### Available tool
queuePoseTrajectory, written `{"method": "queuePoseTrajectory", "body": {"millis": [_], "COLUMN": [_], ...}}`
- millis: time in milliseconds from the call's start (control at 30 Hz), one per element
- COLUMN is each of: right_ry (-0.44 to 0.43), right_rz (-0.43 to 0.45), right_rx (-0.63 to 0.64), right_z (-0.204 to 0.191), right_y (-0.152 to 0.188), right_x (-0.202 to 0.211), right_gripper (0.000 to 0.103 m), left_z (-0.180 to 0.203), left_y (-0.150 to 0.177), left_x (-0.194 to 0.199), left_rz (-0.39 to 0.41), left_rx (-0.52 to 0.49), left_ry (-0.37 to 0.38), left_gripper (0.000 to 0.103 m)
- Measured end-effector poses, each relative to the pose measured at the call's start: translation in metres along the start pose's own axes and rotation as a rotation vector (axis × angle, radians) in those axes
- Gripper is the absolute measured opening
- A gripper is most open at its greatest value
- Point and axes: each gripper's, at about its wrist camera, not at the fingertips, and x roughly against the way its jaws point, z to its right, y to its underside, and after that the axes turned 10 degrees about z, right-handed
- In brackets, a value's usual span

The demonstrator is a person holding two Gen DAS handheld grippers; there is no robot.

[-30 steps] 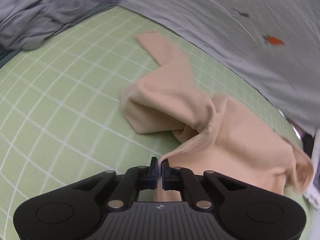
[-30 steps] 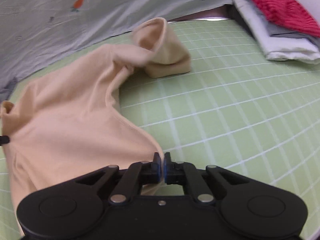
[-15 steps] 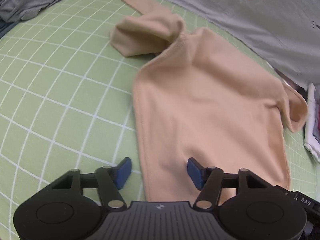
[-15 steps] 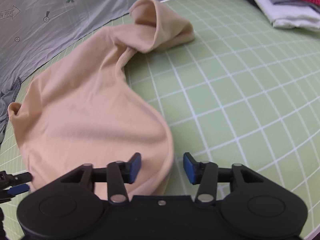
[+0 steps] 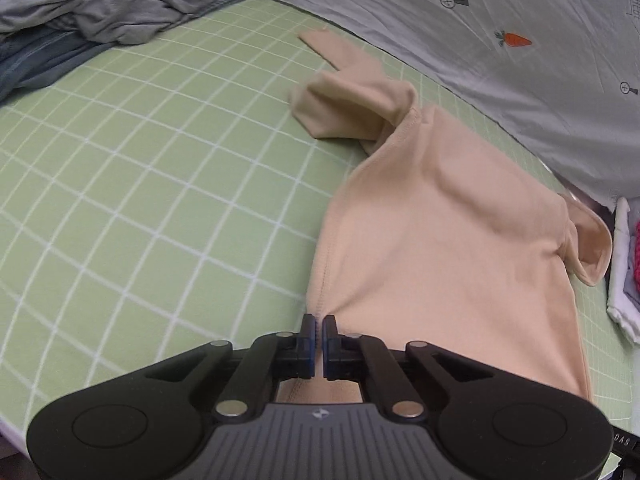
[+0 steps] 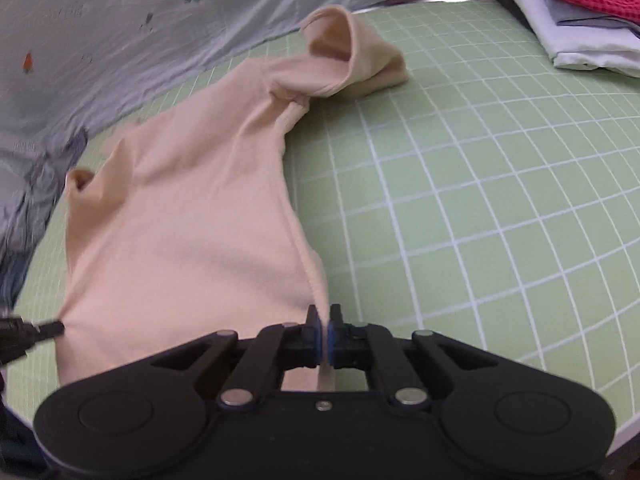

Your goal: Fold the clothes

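Note:
A beige long-sleeved shirt [image 5: 440,240] lies spread on the green grid mat [image 5: 160,180], its bottom hem toward me. My left gripper [image 5: 318,322] is closing on the hem's left corner, with cloth pinched between its pads. In the right wrist view, the shirt [image 6: 192,220] runs back to a bunched sleeve [image 6: 352,60]. My right gripper [image 6: 324,314] is closing on the hem's right corner, fabric squeezed between the blue pads. The left gripper's tip [image 6: 40,328] shows at the hem's far corner. The other sleeve [image 5: 348,108] lies doubled over near the shoulder.
A heap of grey clothes [image 5: 100,4] sits at the mat's far left. A grey sheet with carrot prints [image 5: 520,40] borders the mat behind the shirt. Folded white and red garments [image 6: 580,12] are stacked at the far right. Bare mat [image 6: 480,200] lies right of the shirt.
Both grippers opened over the shirt's hem half a second ago and have now closed on its two corners. The shirt lies flatter and more stretched out than a second ago.

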Motion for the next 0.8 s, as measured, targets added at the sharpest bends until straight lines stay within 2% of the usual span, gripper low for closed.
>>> {"method": "queuePoseTrajectory", "body": {"millis": [67,100,133,167,200,233,267,367,400,467,600,800], "right_ry": [0.018,0.033,0.036,0.038,0.040,0.041,0.045,0.059,0.064,0.084,0.128,0.166], "right_rz": [-0.052,-0.070,-0.059,-0.047,-0.034,-0.022,-0.001,0.060,0.078,0.110,0.200,0.334], "right_rx": [0.051,0.062,0.067,0.073,0.078,0.083,0.088,0.076,0.066,0.066,0.122,0.223], "right_z": [-0.006,-0.009,-0.010,-0.011,-0.013,-0.014,-0.015,-0.014,-0.012,-0.013,-0.020,-0.032], "right_y": [0.013,0.018,0.016,0.014,0.012,0.011,0.004,-0.019,-0.027,-0.045,-0.085,-0.158], "right_x": [-0.007,-0.010,-0.009,-0.008,-0.007,-0.006,-0.006,-0.010,-0.012,-0.020,-0.030,-0.061], "right_gripper": [0.005,0.011,0.014,0.027,0.037,0.039,0.042,0.053,0.059,0.063,0.075,0.079], "left_z": [0.000,0.000,-0.001,-0.001,-0.001,0.001,0.004,0.015,0.018,0.020,0.026,0.043], "left_y": [0.008,0.010,0.011,0.011,0.009,0.007,0.003,-0.008,-0.012,-0.018,-0.034,-0.059], "left_x": [-0.003,-0.004,-0.006,-0.005,-0.003,-0.003,-0.004,-0.007,-0.009,-0.017,-0.037,-0.073], "left_rz": [-0.026,-0.035,-0.044,-0.044,-0.033,-0.024,-0.016,0.008,0.014,0.011,0.001,-0.017], "left_rx": [-0.038,-0.036,-0.029,-0.019,-0.006,-0.004,-0.017,-0.056,-0.069,-0.084,-0.090,-0.076], "left_ry": [-0.033,-0.051,-0.061,-0.067,-0.067,-0.069,-0.074,-0.091,-0.098,-0.116,-0.139,-0.159], "left_gripper": [0.010,0.009,0.016,0.031,0.040,0.057,0.069,0.080,0.081,0.086,0.088,0.090]}}
